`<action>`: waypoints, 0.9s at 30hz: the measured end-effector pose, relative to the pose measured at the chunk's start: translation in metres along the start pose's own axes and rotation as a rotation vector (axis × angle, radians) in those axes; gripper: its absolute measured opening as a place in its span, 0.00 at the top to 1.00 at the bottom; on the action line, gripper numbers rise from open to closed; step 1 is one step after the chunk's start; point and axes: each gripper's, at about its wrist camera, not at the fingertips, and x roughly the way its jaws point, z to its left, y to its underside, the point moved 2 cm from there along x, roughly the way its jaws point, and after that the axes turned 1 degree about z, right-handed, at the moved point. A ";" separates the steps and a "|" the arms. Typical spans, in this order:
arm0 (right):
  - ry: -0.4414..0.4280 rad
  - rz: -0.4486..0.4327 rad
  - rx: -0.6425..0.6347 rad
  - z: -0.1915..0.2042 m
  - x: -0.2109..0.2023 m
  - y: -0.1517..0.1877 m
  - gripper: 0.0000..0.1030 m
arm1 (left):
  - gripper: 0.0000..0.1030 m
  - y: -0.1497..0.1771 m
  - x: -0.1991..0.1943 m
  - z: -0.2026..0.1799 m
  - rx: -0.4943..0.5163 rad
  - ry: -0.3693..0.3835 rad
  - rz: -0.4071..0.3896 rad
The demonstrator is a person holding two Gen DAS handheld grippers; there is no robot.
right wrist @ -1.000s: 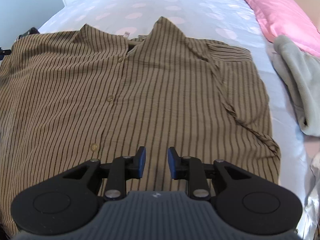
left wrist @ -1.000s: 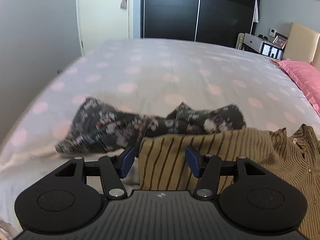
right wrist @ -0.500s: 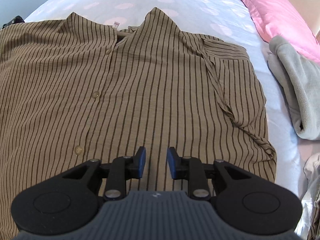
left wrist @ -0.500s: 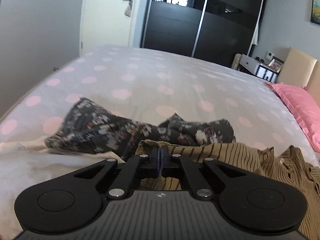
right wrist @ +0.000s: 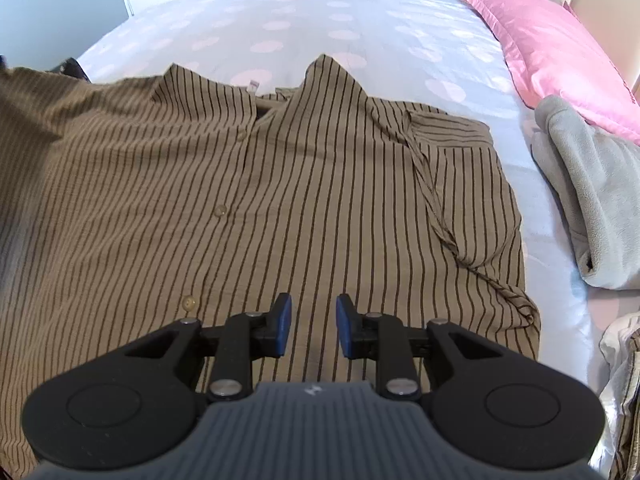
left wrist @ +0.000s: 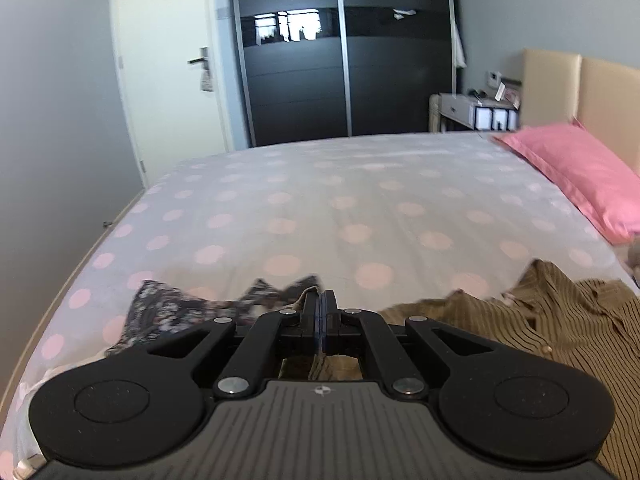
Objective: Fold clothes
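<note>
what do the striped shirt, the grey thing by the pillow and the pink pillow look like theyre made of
Striped shirt: thin woven cloth, matte, perhaps a cotton or viscose blend; it drapes softly and creases finely. Grey garment: looks like fleece, with a fuzzy, napped surface and thick rolled edges. Pink pillow: its case looks like smooth woven fabric with a slight sheen, possibly sateen or polyester.

I see a bed with a pink-dotted sheet, a pink pillow at far right, a dark sliding wardrobe beyond, a white door to its left, and a small bedside table.
</note>
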 end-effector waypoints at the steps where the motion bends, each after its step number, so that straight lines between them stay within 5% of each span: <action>1: -0.006 -0.005 -0.001 0.000 -0.003 0.000 0.74 | 1.00 -0.001 0.004 -0.013 0.020 0.007 0.009; 8: -0.039 -0.021 -0.019 0.003 -0.016 -0.001 0.73 | 1.00 -0.001 0.058 -0.085 0.113 0.030 0.060; 15: -0.059 -0.024 -0.045 0.009 -0.018 -0.003 0.73 | 0.99 0.006 0.117 -0.097 0.072 0.084 0.208; 19: -0.065 -0.017 -0.052 0.010 -0.016 -0.002 0.73 | 0.63 0.010 0.113 -0.087 0.028 0.102 0.226; 23: -0.062 -0.004 -0.057 0.012 -0.013 0.000 0.73 | 0.60 0.009 0.087 -0.066 0.035 0.120 0.175; 27: -0.061 -0.002 -0.064 0.015 -0.012 0.002 0.73 | 0.44 0.003 0.064 -0.041 -0.015 0.161 0.126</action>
